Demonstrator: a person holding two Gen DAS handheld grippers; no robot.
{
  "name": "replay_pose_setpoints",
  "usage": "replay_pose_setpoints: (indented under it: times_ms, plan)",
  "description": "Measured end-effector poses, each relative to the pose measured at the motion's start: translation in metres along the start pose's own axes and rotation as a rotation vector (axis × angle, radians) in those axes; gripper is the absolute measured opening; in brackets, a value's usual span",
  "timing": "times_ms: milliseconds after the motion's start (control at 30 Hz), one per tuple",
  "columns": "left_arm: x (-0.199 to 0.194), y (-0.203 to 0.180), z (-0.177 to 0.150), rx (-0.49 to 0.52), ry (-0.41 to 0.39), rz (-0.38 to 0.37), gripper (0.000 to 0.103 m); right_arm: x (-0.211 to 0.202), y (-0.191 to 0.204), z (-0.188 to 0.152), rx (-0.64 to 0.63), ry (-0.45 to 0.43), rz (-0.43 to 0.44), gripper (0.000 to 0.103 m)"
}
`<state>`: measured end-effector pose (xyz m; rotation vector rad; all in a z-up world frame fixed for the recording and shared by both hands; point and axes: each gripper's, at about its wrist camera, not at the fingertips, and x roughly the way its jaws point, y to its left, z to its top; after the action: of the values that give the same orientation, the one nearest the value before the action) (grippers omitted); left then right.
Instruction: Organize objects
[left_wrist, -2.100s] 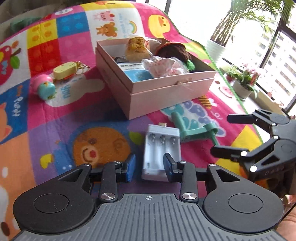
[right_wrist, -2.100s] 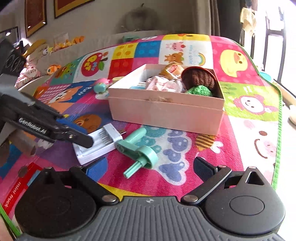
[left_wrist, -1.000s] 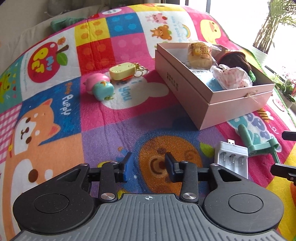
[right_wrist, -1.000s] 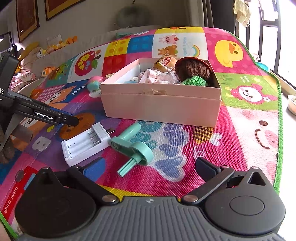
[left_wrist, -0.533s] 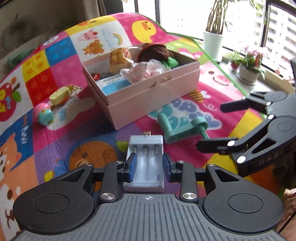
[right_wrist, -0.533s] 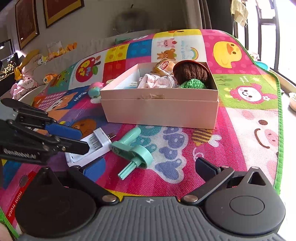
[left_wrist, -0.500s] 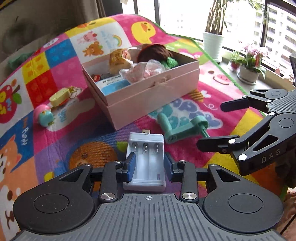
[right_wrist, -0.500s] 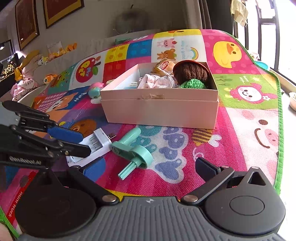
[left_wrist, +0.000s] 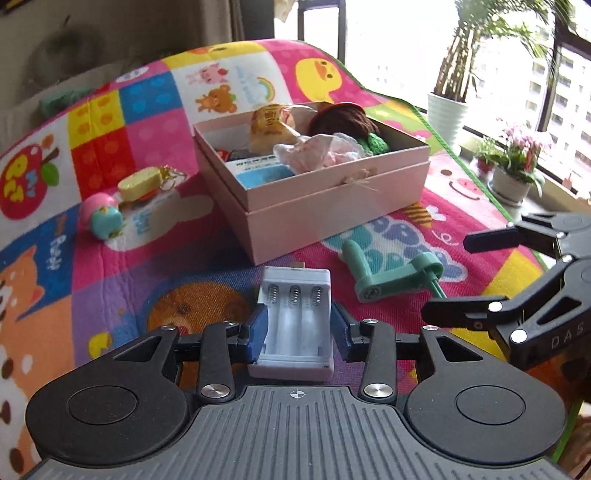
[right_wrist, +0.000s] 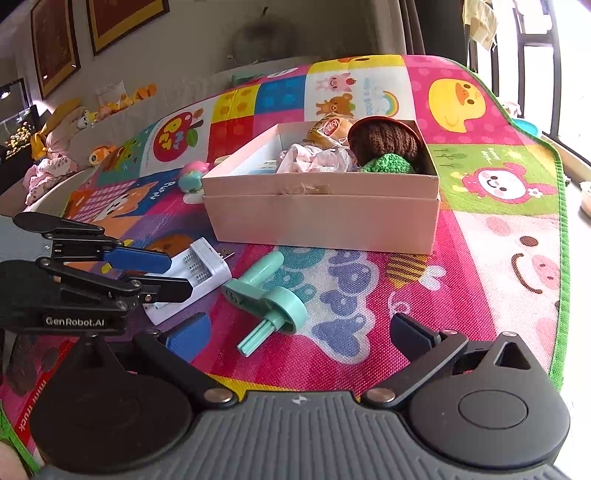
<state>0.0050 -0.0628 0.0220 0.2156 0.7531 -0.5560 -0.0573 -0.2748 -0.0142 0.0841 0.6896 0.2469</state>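
**Left wrist view: charger framed for the pick**

Left wrist camera shows the left gripper (left_wrist: 297, 328) spreading, its blue pads (left_wrist: 258, 328) flanking the white battery charger (left_wrist: 295, 321) without clearly pressing it. Best to centre on the long sides, close squarely, then lift toward the pink box (left_wrist: 332, 206) just ahead. Three empty spring slots face up; its plug points at the box.

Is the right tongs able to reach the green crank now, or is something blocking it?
Probably yes. The right tongs stand open with the green crank lying just ahead on the mat; nothing lies between. The left tongs are off to the side, around the charger.
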Motion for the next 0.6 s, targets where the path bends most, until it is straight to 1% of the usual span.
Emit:
replay_pose_setpoints:
  times_ms: [33,100,200,267,367,433,533,600]
  plan:
    - [0.001,0.004,0.001,-0.032,0.002,-0.010,0.044,0.000,0.000,0.000,0.000,0.000,0.000,0.103]
    - [0.003,0.007,0.001,-0.059,-0.004,-0.004,0.043,0.000,0.000,0.000,-0.001,0.002,-0.001,0.103]
    - [0.005,0.007,0.002,-0.065,-0.020,0.028,0.044,0.000,0.000,0.000,-0.001,0.002,-0.001,0.103]
    - [0.005,0.006,0.001,-0.062,-0.029,0.033,0.044,0.001,0.000,0.000,-0.001,0.002,0.000,0.103]
    - [0.000,0.011,0.002,-0.076,-0.039,0.028,0.034,0.001,0.000,0.000,0.000,0.003,0.000,0.103]
    - [-0.006,0.017,0.003,-0.103,-0.052,0.031,0.034,0.001,0.000,0.000,-0.001,0.001,0.000,0.103]
    - [-0.010,0.033,0.004,-0.162,-0.040,0.067,0.034,0.001,0.000,-0.001,-0.001,0.002,0.003,0.103]
    - [-0.009,0.044,0.002,-0.176,-0.008,0.099,0.034,0.000,0.000,-0.001,0.000,-0.002,0.004,0.103]
